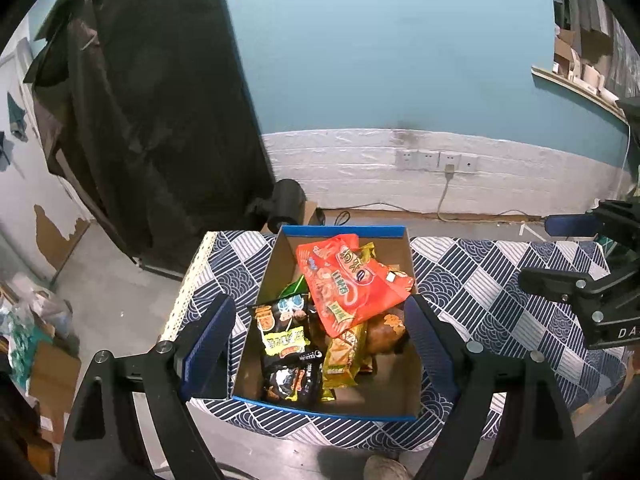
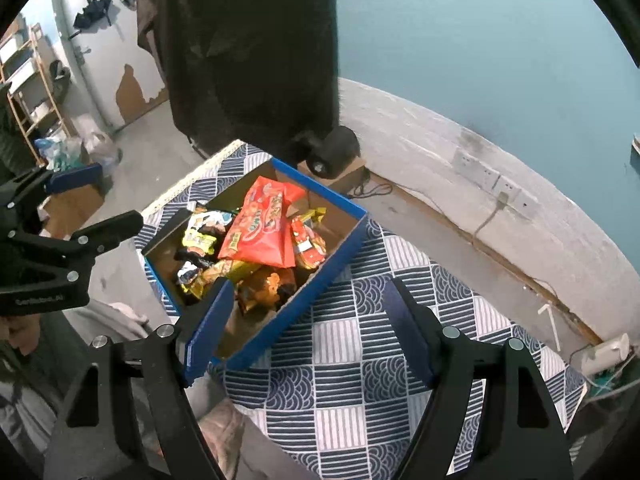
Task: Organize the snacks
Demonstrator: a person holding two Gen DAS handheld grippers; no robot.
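**A:** From my left wrist camera I look straight down into the cardboard box [image 1: 340,320] with the blue rim, sitting on the blue-and-white patterned tablecloth [image 1: 480,280]. My left gripper [image 1: 324,344] hangs above it, jaws spread wide, nothing between them. What do you get on the other side?

**B:** On the right wrist view I see the same box [image 2: 344,240] at an angle, toward the table's left end, and bare cloth [image 2: 352,360] under my right gripper [image 2: 308,332], which is also spread wide and empty. This view shows a wooden shelf rack [image 2: 32,80] by the far wall; yours doesn't.

**A:** Mine shows the wall sockets [image 1: 436,160] head-on, one with a plug in it, and the right gripper [image 1: 560,252] at the frame's edge. Lettering on its body starts "DA"; the rest is cut off.

**B:** The snacks?

**A:** A big orange bag [image 1: 352,280] lies on top of the pile, with large characters I can't read. Beside it are a black-and-yellow packet [image 1: 284,328] and a yellow-green one [image 1: 344,356].

**B:** I see the orange bag [image 2: 260,228] on top too. Print is too blurred.
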